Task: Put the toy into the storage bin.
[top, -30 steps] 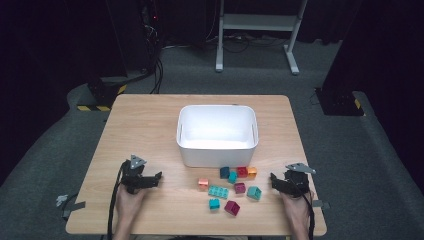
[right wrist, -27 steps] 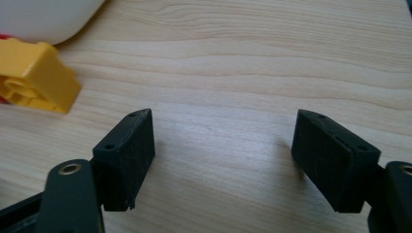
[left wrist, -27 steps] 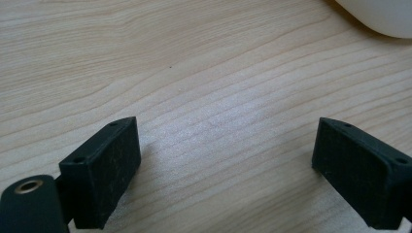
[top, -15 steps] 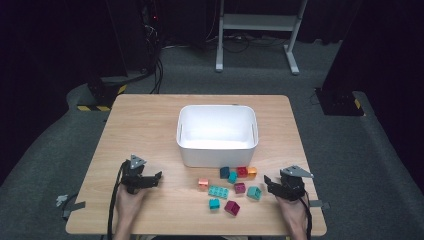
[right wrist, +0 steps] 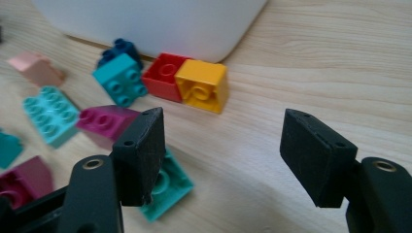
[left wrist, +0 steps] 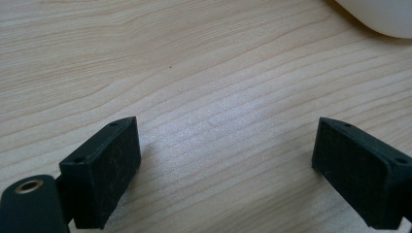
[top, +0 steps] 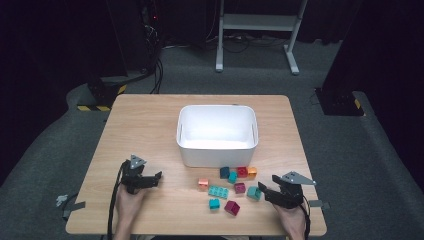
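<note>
The right hand-held gripper (top: 266, 192) sits low over the counter (top: 150, 125), near its front right corner. Its jaws are spread wide and hold nothing. In the right gripper view (right wrist: 221, 145), one jaw is just above a teal block (right wrist: 170, 187), partly covering it, and the other jaw is over bare wood. I cannot tell if the jaw touches the block. In the high view that teal block (top: 254, 192) lies right at the tip of the gripper.

The left hand-held gripper (top: 157, 177) is near the front left of the counter, well apart from the blocks. Its jaws are spread wide too, with only wood between them in the left gripper view (left wrist: 226, 160).

More blocks lie in a loose bunch between the two grippers, in front of the white bin (top: 217, 147). A red block (right wrist: 166, 76) and a yellow block (right wrist: 203, 85) touch each other, just beside the bin wall. A dark blue block (right wrist: 120, 48) is next to the bin as well, with a blue-green block (right wrist: 119, 77) touching it. A pink-purple block (right wrist: 99, 124) lies near the right gripper's jaw. A long light-blue block (right wrist: 51, 114) and a peach block (right wrist: 34, 68) are farther off. Another purple block (top: 231, 207) and a small teal one (top: 214, 203) lie close to the front edge.

The bin stands in the middle of the counter, behind the blocks. Nothing stands between the right gripper and the teal block.
</note>
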A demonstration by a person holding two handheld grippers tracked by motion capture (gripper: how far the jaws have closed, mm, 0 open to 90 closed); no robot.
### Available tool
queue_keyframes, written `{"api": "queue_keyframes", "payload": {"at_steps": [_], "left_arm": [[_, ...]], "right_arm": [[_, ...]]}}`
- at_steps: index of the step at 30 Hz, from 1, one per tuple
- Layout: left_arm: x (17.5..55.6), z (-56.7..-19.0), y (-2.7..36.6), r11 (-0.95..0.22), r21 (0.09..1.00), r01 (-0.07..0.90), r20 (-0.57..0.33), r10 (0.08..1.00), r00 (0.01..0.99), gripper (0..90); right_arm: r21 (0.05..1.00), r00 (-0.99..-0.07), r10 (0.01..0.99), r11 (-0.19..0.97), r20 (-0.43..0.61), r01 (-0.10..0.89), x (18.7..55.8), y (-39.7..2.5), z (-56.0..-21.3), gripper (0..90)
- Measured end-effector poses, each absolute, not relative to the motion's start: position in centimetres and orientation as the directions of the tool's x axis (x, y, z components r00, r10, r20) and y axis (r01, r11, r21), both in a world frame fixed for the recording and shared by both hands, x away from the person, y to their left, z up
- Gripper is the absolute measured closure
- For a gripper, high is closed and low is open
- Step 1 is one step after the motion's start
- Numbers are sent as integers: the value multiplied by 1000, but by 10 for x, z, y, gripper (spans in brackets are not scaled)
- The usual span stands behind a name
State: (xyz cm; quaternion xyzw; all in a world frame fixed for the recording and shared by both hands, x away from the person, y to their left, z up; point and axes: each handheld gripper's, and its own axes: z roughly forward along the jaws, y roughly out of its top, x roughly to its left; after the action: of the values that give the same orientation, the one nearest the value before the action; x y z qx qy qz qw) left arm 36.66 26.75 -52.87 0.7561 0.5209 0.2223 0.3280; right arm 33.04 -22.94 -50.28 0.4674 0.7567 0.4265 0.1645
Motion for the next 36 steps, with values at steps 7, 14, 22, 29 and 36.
{"api": "queue_keyframes", "payload": {"at_steps": [7,14,22,29,36], "left_arm": [[367,-529,268,-242,728,642,-5,933,359,104],[367,-529,268,-242,728,642,-5,934,358,104],[367,-529,268,-241,728,642,-6,934,357,104],[366,-529,267,-241,728,642,-6,934,357,104],[366,-529,267,-241,727,642,-6,934,357,105]], "right_arm": [[803,-579,800,237,158,547,318,-215,-498,320],[778,-610,781,300,131,552,320,-202,-506,319],[752,-619,777,339,116,566,326,-194,-516,371],[746,-628,772,360,99,560,327,-194,-520,479],[748,-627,773,362,92,556,326,-195,-520,500]]}}
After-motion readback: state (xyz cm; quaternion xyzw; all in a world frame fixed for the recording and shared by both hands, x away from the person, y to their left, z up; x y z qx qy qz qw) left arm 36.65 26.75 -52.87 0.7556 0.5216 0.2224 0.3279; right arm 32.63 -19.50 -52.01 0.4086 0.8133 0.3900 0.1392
